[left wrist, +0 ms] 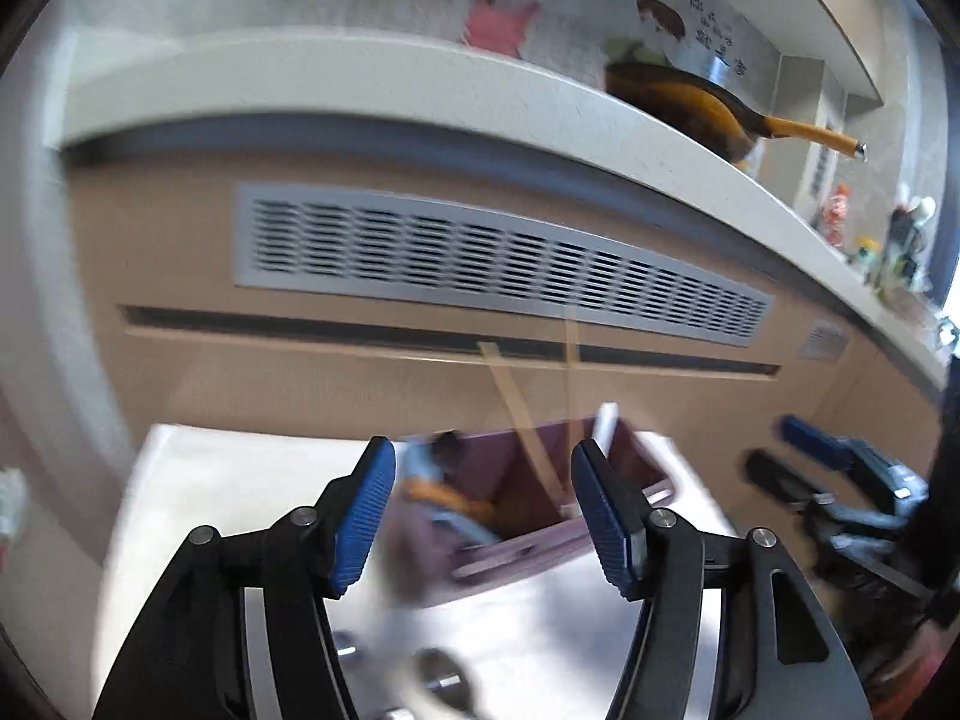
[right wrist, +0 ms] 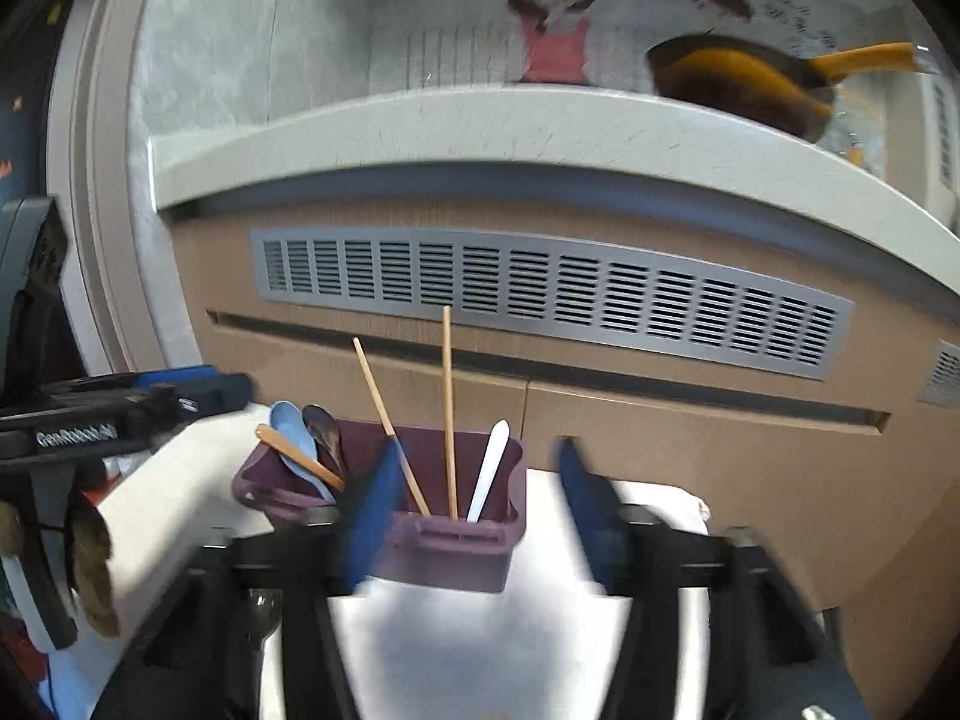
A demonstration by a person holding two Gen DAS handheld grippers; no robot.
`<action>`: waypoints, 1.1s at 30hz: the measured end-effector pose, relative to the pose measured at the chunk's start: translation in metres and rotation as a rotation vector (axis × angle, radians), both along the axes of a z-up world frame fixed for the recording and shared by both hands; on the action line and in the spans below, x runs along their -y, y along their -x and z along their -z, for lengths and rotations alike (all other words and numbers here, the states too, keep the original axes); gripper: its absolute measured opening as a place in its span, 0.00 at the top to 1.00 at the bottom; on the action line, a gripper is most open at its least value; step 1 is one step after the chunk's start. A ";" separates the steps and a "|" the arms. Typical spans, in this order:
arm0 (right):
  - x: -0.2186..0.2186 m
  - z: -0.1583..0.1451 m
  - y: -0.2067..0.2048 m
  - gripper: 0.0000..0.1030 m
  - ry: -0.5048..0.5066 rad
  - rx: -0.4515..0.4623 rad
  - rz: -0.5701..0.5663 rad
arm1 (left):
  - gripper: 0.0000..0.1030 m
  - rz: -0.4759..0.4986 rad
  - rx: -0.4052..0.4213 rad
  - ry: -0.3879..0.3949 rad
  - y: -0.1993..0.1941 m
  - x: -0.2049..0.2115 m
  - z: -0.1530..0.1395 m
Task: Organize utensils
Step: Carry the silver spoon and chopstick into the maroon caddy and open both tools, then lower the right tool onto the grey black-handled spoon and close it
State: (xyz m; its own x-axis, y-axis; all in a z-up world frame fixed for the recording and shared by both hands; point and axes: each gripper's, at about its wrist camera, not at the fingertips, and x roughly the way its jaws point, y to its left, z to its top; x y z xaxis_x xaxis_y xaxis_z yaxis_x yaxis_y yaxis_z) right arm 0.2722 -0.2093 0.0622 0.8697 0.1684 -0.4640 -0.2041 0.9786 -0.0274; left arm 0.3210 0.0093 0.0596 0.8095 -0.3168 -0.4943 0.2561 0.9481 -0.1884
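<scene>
Utensils stand in a purple caddy (right wrist: 456, 546) on the white worktop (right wrist: 480, 648), two chopsticks (right wrist: 447, 414) and maybe three spoons (right wrist: 294, 438), while the left gripper (left wrist: 483, 516) and right gripper (right wrist: 474, 516) both gape wide, holding nothing.

Ahead of me a long grey vent (right wrist: 552, 300) runs across a tan cabinet front (right wrist: 660, 450). Above it, an orange pan (left wrist: 678, 102) sits on a pale counter (right wrist: 480, 126), its handle pointing right. Cartoon figures (right wrist: 555, 24) decorate the wall behind.
</scene>
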 end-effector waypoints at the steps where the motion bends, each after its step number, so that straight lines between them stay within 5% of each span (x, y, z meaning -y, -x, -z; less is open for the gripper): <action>1: 0.002 0.001 0.006 0.37 -0.007 0.004 0.002 | 0.40 -0.025 0.003 -0.023 0.010 -0.008 0.005; 7: -0.010 0.028 0.030 0.37 0.001 -0.094 -0.034 | 0.40 -0.132 -0.144 0.001 0.056 -0.065 0.056; 13: -0.068 0.074 0.037 0.40 0.071 -0.216 -0.150 | 0.40 -0.278 -0.171 -0.017 0.097 -0.102 0.082; 19: -0.127 0.112 0.044 0.78 0.134 -0.366 -0.359 | 0.40 -0.309 -0.223 0.041 0.102 -0.128 0.095; 33: -0.152 0.146 -0.021 0.74 0.116 -0.538 -0.278 | 0.40 -0.252 -0.279 0.067 0.099 -0.112 0.105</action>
State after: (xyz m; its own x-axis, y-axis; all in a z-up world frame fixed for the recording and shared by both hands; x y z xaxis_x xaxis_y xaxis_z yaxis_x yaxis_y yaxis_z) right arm 0.2933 -0.0577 -0.0834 0.4390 0.2772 -0.8546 -0.4659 0.8836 0.0472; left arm 0.2222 0.1218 -0.0459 0.7036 -0.1638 -0.6915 -0.0536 0.9581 -0.2815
